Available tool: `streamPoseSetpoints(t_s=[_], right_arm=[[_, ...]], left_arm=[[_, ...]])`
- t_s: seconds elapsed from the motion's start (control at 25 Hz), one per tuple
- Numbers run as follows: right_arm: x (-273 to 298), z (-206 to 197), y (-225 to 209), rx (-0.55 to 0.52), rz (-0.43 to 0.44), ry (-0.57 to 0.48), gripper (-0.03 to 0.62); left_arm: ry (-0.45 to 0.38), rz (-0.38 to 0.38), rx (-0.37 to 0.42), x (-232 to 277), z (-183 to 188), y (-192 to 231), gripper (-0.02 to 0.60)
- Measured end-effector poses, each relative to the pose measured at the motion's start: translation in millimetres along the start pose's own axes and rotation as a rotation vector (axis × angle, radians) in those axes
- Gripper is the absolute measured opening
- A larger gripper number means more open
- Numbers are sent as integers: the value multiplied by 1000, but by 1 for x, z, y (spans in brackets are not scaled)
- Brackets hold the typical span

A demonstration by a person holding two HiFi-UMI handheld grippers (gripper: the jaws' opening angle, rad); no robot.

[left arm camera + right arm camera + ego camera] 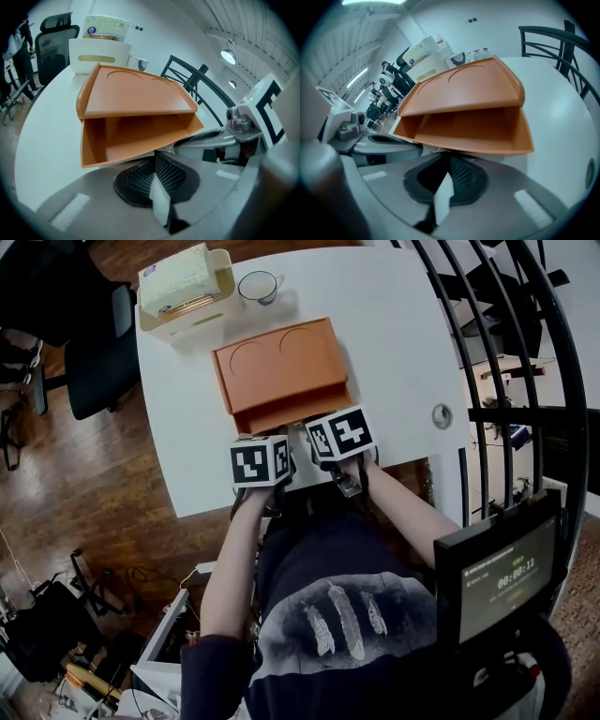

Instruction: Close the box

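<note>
An orange box (281, 367) lies on the white table (394, 334), its lid (136, 93) tilted a little above the body. The front stands open, and the front flap (140, 143) slopes down towards me, so the hollow inside (464, 129) shows. Both grippers sit side by side at the box's near edge, under their marker cubes. My left gripper (155, 157) is shut, its tips just under the flap's edge. My right gripper (451, 161) is also shut and meets the flap (487, 145) from below. Nothing shows between either pair of jaws.
Behind the box stand a white basket (183, 310) holding a tissue pack and a glass cup (258, 285). A round cable port (442, 415) sits at the table's right. Black chair rails (525, 352) curve along the right; an office chair (94, 352) stands on the left.
</note>
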State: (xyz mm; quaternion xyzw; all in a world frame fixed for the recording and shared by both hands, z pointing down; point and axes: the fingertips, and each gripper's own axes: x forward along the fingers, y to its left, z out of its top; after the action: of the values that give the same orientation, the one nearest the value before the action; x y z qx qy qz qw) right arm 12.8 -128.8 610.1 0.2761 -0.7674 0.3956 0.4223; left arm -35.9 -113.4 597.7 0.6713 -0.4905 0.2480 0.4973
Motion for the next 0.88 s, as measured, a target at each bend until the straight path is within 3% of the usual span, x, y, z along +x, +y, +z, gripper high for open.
streamPoseSetpoints(t_s=[0.88], right_arm=[[-3, 30, -7, 16, -40, -70, 5]], left_arm=[[-72, -10, -42, -2, 31, 5, 15]])
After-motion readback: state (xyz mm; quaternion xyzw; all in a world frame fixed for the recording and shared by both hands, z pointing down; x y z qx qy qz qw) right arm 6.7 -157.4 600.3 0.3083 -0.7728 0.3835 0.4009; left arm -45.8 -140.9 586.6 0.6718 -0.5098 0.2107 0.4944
